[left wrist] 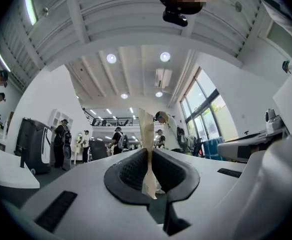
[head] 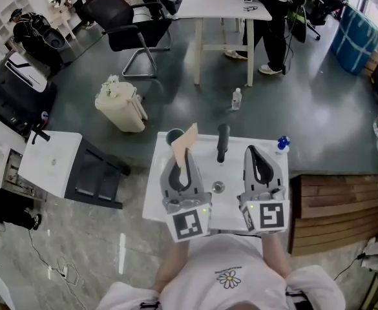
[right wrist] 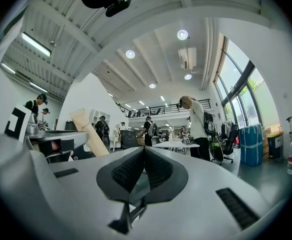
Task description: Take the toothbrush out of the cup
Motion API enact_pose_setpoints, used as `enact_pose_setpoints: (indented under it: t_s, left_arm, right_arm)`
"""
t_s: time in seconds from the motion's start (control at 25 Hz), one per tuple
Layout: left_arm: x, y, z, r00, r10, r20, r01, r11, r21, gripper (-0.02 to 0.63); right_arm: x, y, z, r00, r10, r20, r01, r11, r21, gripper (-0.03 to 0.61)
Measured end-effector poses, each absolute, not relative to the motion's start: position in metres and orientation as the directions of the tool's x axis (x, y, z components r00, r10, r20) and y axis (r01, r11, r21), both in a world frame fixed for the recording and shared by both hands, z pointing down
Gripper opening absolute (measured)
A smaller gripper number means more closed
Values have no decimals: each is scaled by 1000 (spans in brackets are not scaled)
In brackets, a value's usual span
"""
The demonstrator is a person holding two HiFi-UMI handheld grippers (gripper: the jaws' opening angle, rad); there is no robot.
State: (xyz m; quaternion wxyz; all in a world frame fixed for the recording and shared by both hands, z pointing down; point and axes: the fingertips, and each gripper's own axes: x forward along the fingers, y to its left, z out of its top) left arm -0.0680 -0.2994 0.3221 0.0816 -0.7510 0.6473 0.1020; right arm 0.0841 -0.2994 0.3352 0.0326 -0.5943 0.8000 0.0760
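Note:
My left gripper (head: pixel 187 154) is shut on a flat tan pack (head: pixel 185 140), shaped like a tube, which stands up and leans to the right above the white basin (head: pixel 237 206). In the left gripper view the pack (left wrist: pixel 146 134) is pinched edge-on between the black pads (left wrist: pixel 131 170) of my left gripper (left wrist: pixel 149 156). A dark round cup (head: pixel 174 136) sits at the basin's far left corner, just behind the pack; I see nothing sticking out of it. My right gripper (head: pixel 252 151) hovers over the basin's right side, shut and empty (right wrist: pixel 144 151). From there the tan pack (right wrist: pixel 88 132) shows at the left.
A black faucet (head: pixel 222 143) stands at the back middle of the basin, with the drain (head: pixel 218 186) below it. A blue-capped bottle (head: pixel 282 143) sits at the back right corner. A white cabinet (head: pixel 53 162) is to the left, wooden boards (head: pixel 331 212) to the right.

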Motion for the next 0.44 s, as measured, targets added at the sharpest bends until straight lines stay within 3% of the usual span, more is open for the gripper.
enact_pose_setpoints:
  t_s: [0.44]
  left_arm:
    - [-77, -299, 319, 133, -953, -274, -990, -141, 11, 37]
  right_arm:
    - [87, -299, 338, -283, -949, -137, -958, 274, 78, 12]
